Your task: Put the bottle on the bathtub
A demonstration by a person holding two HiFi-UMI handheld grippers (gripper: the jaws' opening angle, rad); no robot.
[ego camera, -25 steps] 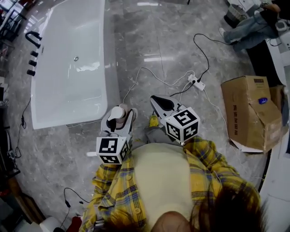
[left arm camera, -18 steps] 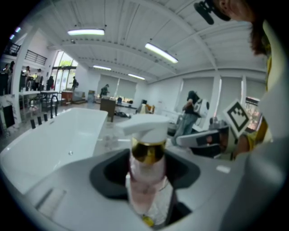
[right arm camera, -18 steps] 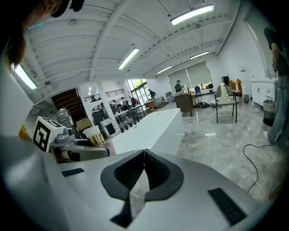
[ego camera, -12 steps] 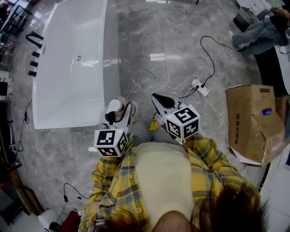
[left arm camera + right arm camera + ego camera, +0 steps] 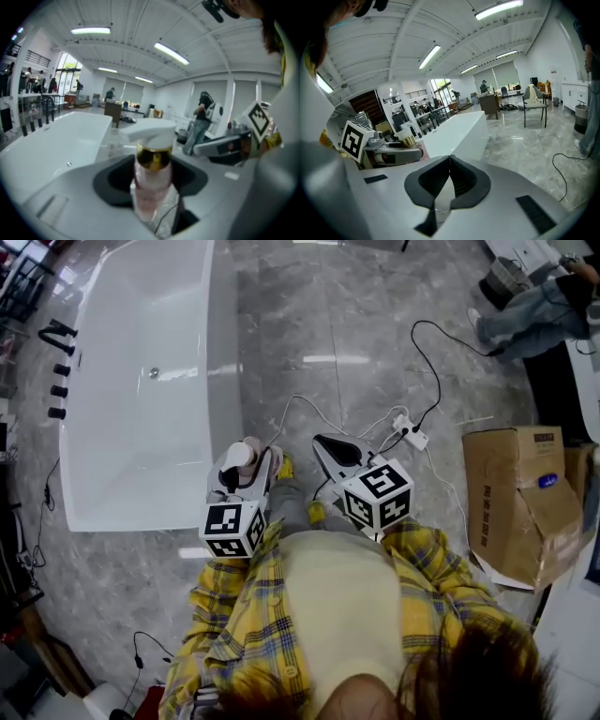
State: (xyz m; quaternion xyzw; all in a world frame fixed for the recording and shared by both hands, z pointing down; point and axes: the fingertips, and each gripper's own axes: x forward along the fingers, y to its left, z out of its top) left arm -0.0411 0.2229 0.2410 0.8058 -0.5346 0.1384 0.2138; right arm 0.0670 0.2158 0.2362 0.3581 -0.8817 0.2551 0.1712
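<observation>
Left claw (image 5: 247, 470) grips the pink pump bottle (image 5: 151, 185), held upright at centre frame in the head view, near the lower end of the bathtub (image 5: 228, 362) at upper left. Right claw (image 5: 449, 174) pressed together, empty. Judged: pickup done; set-down on the tub rim remains.

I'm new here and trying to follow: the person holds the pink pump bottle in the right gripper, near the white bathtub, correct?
Not quite. The bottle is in the left gripper, not the right: the left gripper view shows its jaws closed on it, while the right gripper is shut with nothing between its jaws. The white bathtub is indeed near.
</observation>
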